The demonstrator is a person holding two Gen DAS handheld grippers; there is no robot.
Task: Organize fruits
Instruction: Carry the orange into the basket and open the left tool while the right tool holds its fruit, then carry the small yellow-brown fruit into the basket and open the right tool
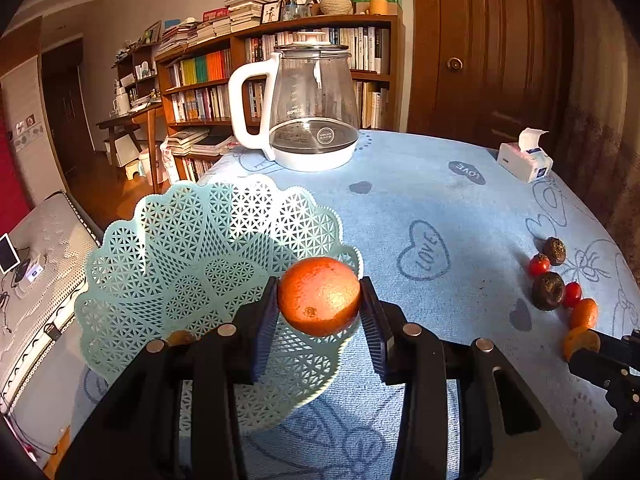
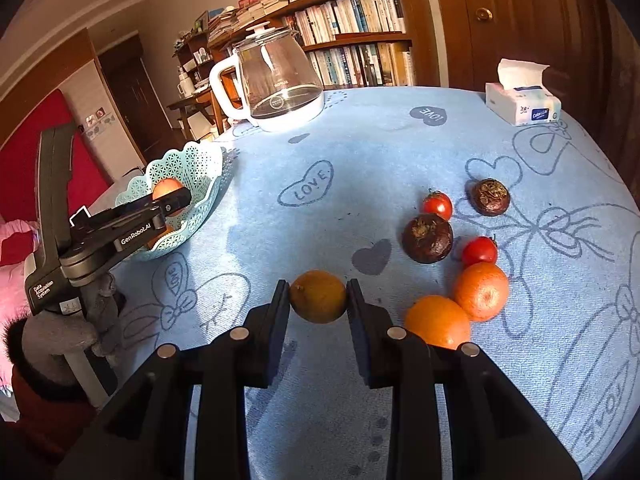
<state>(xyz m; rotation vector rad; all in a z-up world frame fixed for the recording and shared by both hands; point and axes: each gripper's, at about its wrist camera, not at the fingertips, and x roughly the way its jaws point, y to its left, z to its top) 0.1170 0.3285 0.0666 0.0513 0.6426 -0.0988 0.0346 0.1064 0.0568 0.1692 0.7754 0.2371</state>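
Blue cloth [image 2: 360,200] printed with hearts and bows covers the table in both views, with bookshelves [image 1: 320,72] and a brown door [image 2: 520,20] behind. Low centre of the left wrist view, the left gripper [image 1: 319,300] clamps an orange [image 1: 319,296] between its pads, held above the near rim of the pale green basket [image 1: 180,248], which fills the middle left; a bit of another orange fruit [image 1: 181,337] peeks from the basket floor beside the gripper. Low centre of the right wrist view, the right gripper [image 2: 318,300] closes on a dull yellow-green citrus [image 2: 318,296] just over the cloth. Right of it lie two oranges [image 2: 460,304] touching each other, then two tomatoes [image 2: 479,250] and two dark brown wrinkled fruits [image 2: 427,238] grouped close together. At middle left of that view, the basket [image 2: 208,184] sits near the table edge with the left gripper [image 2: 172,200] reaching over it. Farther back stand a glass kettle [image 1: 312,108] with a white handle, upper centre, and a tissue pack [image 2: 522,100] at upper right.
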